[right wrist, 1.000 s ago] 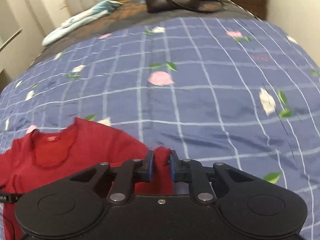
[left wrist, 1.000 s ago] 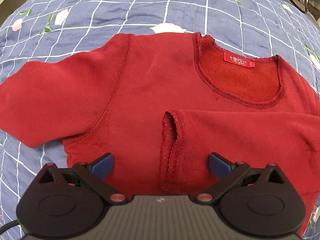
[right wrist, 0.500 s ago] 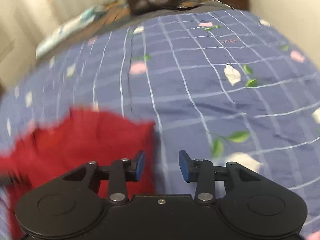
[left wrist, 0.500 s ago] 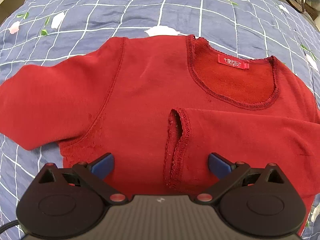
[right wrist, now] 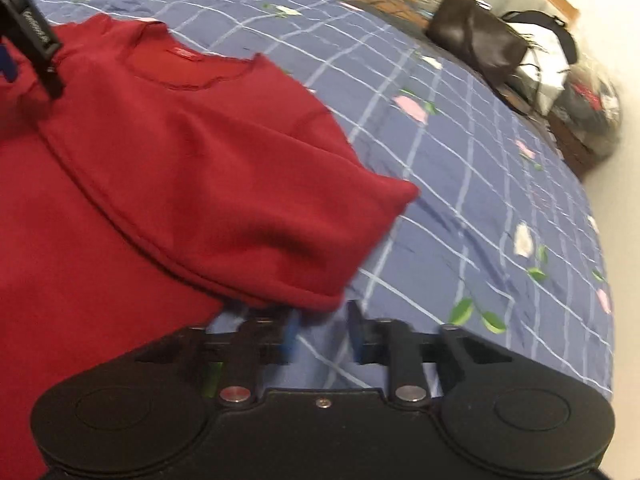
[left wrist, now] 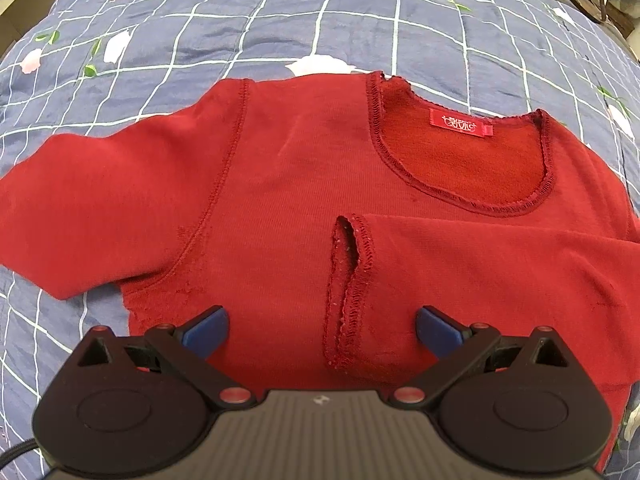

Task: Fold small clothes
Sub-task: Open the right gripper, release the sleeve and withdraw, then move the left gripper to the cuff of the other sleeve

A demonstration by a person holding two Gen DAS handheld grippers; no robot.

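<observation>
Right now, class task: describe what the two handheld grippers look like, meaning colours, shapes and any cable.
The left gripper has a black body, round pivot housings, red-capped screws, blue fingers and a black cable at its lower left. The right gripper is black too, with silver screws and blue fingers.

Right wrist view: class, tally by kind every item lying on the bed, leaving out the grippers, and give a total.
Red long-sleeved knit top: 1
Dark leather handbag: 1
Blue checked floral quilt: 1
Total: 3

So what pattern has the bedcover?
Blue bedcover, white grid lines, scattered flowers and leaves; clearest in left wrist view.
</observation>
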